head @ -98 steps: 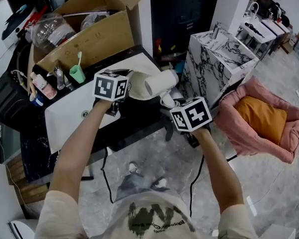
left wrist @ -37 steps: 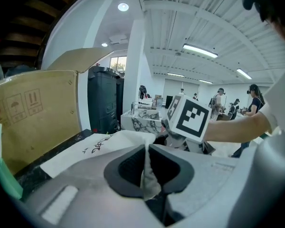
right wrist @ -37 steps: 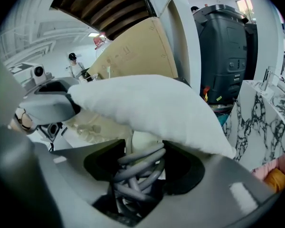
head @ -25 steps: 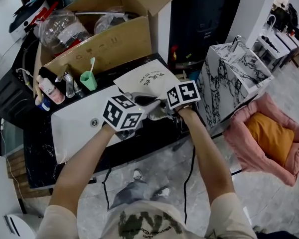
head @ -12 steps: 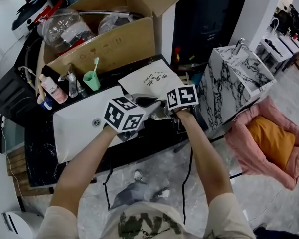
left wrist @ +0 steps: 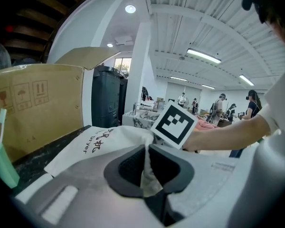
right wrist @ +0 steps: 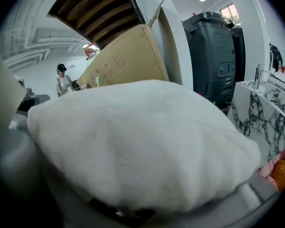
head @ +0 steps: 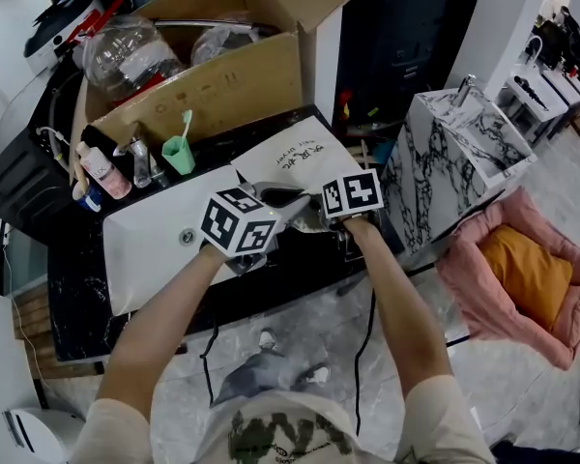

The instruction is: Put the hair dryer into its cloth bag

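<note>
Jaws of my right gripper [head: 312, 217] have just widened around the bulging bag [head: 292, 156]; the hair dryer, visible earlier, seems inside. My left gripper [left wrist: 146, 164] pinches the bag's edge.

cloth bag [head: 292, 158] | white, dark lettering, bulging | lies on black counter [head: 72, 288] beside white sink [head: 155, 245]

Head view: bright, even indoor light with soft shadows, and straight lines bow toward the rim. Left gripper view: a ceiling strip light [left wrist: 203, 56] at 1 o'clock and a round downlight [left wrist: 130, 9] at 12 o'clock glare white, with heavy black vignetting at 9 o'clock. Right gripper view: the cloth bag [right wrist: 142, 146] fills the frame, very close and blurred, and the corners are dark.
</note>
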The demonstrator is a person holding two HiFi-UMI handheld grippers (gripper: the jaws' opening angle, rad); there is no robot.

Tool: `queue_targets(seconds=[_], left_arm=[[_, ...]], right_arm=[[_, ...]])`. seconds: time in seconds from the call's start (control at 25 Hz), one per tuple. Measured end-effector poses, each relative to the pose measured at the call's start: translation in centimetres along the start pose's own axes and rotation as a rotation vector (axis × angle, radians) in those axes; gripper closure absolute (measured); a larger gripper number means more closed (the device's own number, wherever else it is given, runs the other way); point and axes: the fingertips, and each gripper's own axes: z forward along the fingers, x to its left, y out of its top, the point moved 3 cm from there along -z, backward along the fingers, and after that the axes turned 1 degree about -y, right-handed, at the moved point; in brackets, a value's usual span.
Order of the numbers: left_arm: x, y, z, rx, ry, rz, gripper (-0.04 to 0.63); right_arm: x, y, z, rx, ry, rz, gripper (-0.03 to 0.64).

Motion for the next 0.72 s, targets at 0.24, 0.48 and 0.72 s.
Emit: queue_targets(seconds=[0.24, 0.48, 0.72], left_arm=[[0.0, -0.3, 0.0, 0.006, 0.013, -0.004, 0.566], [0.2, -0.7, 0.0, 0.000, 0.033, -0.026, 0.566], [-0.1, -1.4, 0.2, 0.005, 0.083, -0.052, 0.565]], right_arm=[[-0.1, 0.0, -0.9, -0.022, -0.003, 0.001, 0.285], [-0.2, -0.1, -2.7, -0.048, -0.011, -0.005, 0.285], [0.1, -0.6, -5.2, -0.082, -0.007, -0.009, 0.285]])
